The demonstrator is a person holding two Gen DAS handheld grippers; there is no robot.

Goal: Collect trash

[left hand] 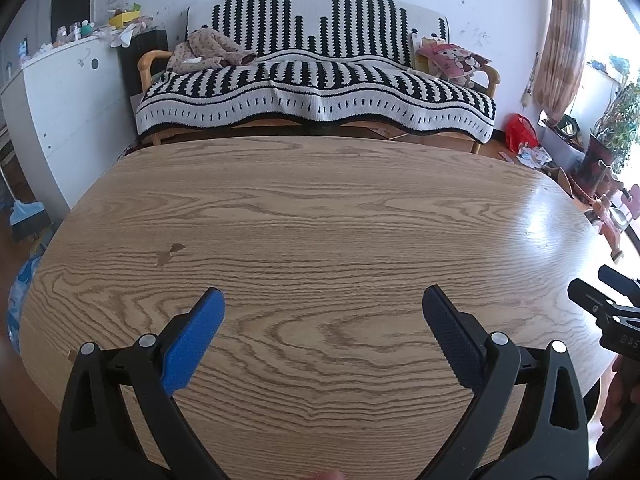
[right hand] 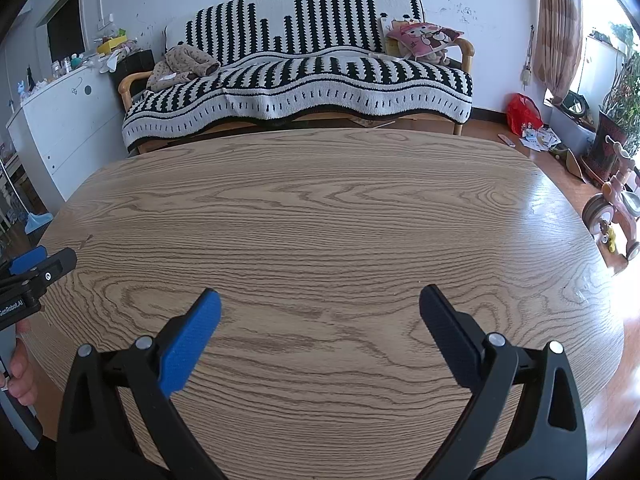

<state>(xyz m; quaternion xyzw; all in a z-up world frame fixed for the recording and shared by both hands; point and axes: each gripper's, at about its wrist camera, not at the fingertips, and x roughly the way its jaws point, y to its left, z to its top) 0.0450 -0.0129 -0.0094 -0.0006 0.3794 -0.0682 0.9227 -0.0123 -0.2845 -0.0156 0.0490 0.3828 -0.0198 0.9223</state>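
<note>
No trash anywhere on the wooden table (left hand: pixel 320 208); only a small brownish stain (left hand: pixel 170 254) on the top, toward the left side. Nearest candidates for trash well beyond the far right corner, on the floor: scattered papers (right hand: pixel 538 138) beside a red bag (right hand: pixel 522 114), near the curtain and potted plants. Judged from that, either the tabletop part finished or nothing begun; no bin or bag for collecting in sight, so hard to say which. Left gripper (left hand: pixel 323 312) hovering low over the near edge of the table, jaws spread wide, nothing between them. Right gripper (right hand: pixel 320 312) alongside, equally wide and empty, over the same bare wood. Papers far ahead and to the right of both pairs of fingers, well apart from them, with the whole table in between. Behind the table, a sofa (left hand: pixel 316 80) under a black-and-white striped throw, clothing and a pink cushion on it; a white cabinet (left hand: pixel 68 120) at left, cluttered on top.
</note>
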